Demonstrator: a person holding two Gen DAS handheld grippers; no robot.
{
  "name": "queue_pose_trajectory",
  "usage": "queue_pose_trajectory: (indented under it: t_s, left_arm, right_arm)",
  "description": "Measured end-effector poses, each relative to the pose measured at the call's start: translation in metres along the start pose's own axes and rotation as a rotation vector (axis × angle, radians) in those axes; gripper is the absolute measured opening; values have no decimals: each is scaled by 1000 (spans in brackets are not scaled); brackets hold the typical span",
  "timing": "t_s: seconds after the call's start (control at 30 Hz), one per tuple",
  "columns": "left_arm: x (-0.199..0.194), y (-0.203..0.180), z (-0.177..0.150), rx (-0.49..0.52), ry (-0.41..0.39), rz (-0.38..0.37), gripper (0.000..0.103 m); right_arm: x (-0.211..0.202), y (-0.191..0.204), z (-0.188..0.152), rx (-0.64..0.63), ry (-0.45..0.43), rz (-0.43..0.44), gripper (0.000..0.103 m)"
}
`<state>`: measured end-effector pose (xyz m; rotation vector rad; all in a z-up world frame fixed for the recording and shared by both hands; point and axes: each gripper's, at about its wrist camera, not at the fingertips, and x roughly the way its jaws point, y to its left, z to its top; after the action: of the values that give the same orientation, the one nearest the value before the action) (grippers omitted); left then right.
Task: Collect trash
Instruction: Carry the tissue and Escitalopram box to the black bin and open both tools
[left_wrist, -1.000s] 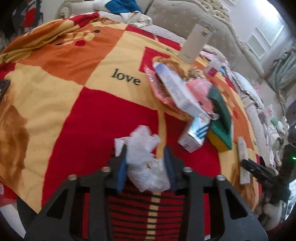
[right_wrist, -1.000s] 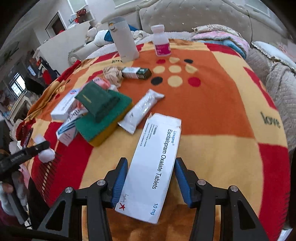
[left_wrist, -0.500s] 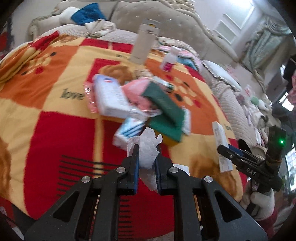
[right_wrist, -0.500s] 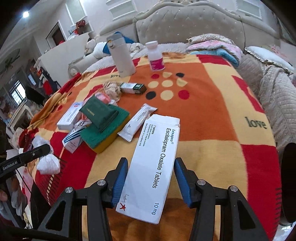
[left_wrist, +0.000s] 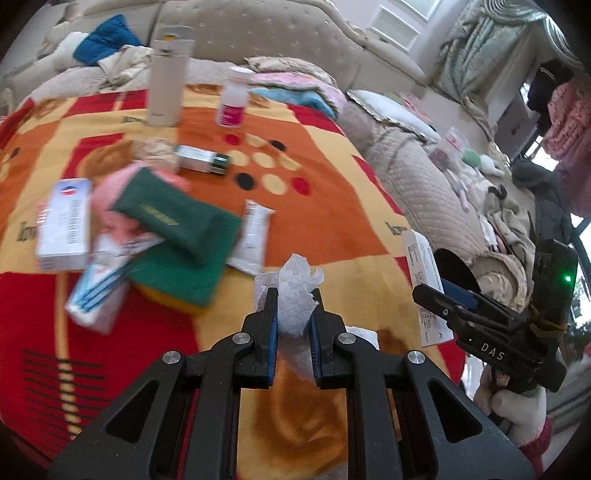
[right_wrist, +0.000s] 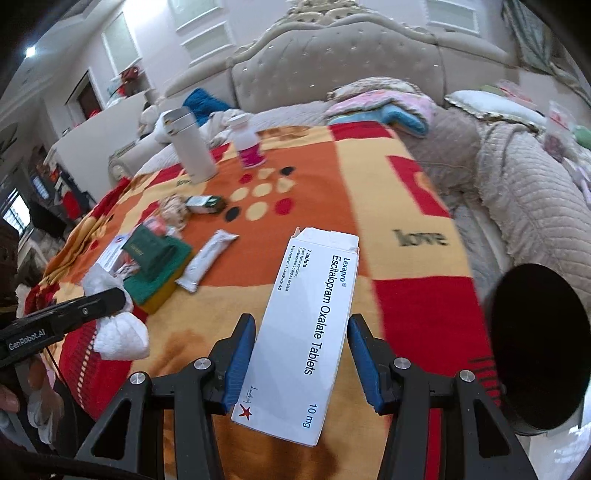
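My left gripper (left_wrist: 293, 295) is shut on a crumpled white tissue (left_wrist: 297, 275), held clear above the red and orange blanket (left_wrist: 332, 206). In the right wrist view that tissue (right_wrist: 122, 336) hangs from the left gripper (right_wrist: 110, 299) at the left edge. My right gripper (right_wrist: 301, 321) is shut on a long white tablet box (right_wrist: 314, 306), lifted off the blanket. The same box (left_wrist: 424, 266) shows at the right of the left wrist view, in the right gripper (left_wrist: 439, 291). A round black bin mouth (right_wrist: 535, 347) sits just right of the box.
On the blanket lie a green sponge (left_wrist: 177, 258), a dark green case (left_wrist: 162, 214), white medicine boxes (left_wrist: 64, 225), a silver wrapper (left_wrist: 253, 236) and a small box (left_wrist: 201, 160). A white flask (left_wrist: 166, 85) and a pink-labelled bottle (left_wrist: 232, 99) stand at the back. Quilted bedding lies to the right.
The left gripper closed on the tissue and carried it up and right across the blanket. The right gripper rose with the tablet box, and the black bin came into view.
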<state>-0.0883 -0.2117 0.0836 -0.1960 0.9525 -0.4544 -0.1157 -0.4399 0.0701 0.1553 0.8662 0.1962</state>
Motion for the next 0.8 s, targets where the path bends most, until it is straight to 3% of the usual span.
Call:
queue_pose_trajectory:
  t_s: [0.8]
  left_arm:
    - [99, -165, 31, 166, 111, -179, 12]
  right_arm:
    - [-52, -168, -21, 244, -42, -213, 50]
